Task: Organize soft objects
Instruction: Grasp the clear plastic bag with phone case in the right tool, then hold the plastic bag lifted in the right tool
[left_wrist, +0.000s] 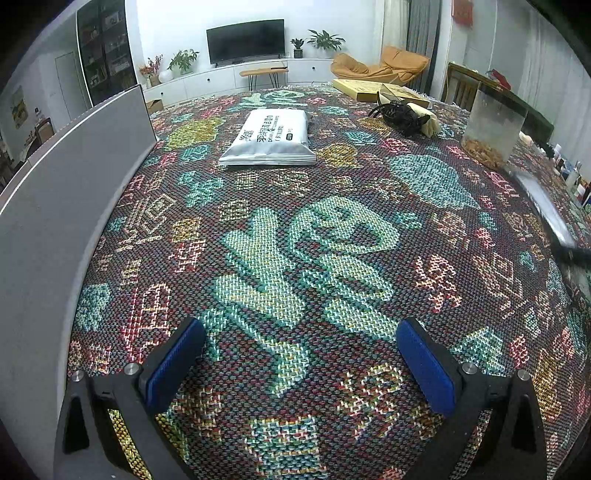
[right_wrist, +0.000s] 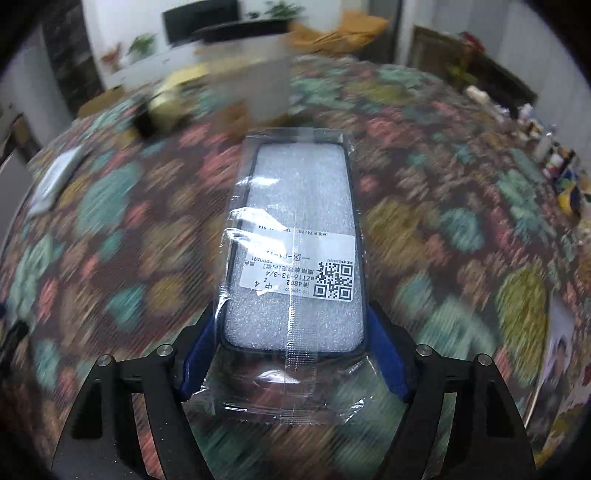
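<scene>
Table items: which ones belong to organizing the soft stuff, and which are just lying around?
Part of the job:
- bagged phone case, clamped in the right tool
- silver soft pack
- pale cloth with black cords

Just lying about:
- clear container
- yellow flat box
- grey panel

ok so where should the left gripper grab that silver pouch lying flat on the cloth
Probably the near sealed edge of the silver pouch. It lies flat on the woven cloth, its thin crimped edge facing the open left gripper, with bare cloth between. Come in low from this side and pinch that edge; the puffy middle looks too broad to span.
</scene>
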